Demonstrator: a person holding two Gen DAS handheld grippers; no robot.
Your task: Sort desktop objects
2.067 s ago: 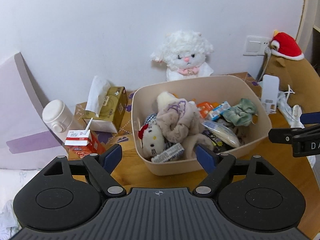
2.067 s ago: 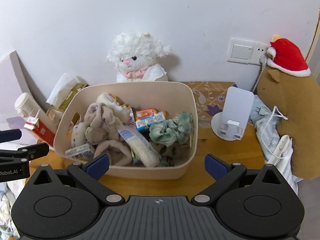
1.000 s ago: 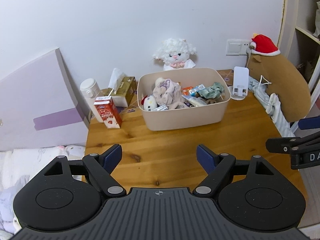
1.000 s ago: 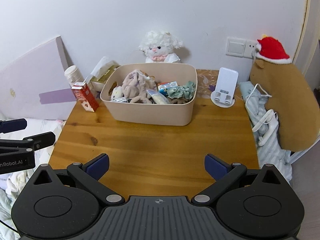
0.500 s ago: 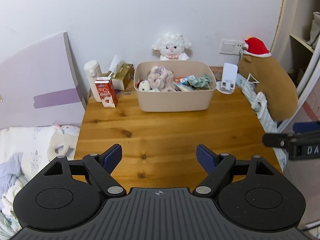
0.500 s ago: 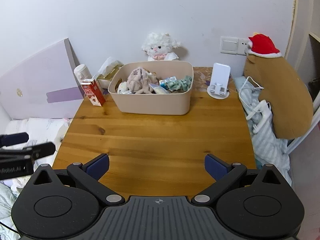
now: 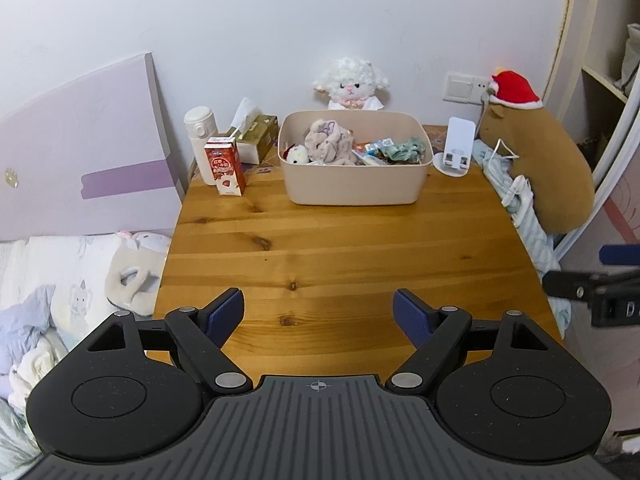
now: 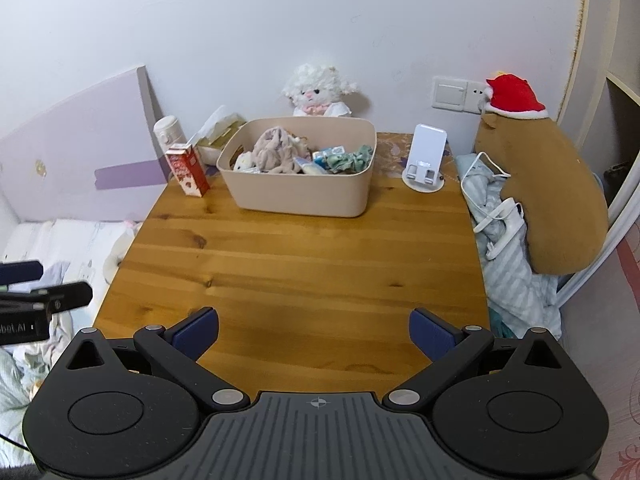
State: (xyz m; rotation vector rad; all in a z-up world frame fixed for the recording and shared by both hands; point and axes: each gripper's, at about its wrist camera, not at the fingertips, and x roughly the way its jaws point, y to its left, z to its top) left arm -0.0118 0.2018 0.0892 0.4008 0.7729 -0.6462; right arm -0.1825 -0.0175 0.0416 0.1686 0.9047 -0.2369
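Left hand-held gripper (image 7: 319, 312): fingers spread apart, nothing held, over near bench (image 7: 360, 248) edge | right hand-held gripper (image 8: 314, 328): likewise apart, nothing held | beige bin (image 7: 354, 184): far centre of bench, filled with sorted soft items | milk carton (image 7: 225, 166): upright, left of bin.

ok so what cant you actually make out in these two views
- Lower contents of the beige plastic bin: hidden by its wall and the pink plush pile, both views.
- Print on the red milk carton: too small.
- White sheep plush: lower body hidden behind the bin.
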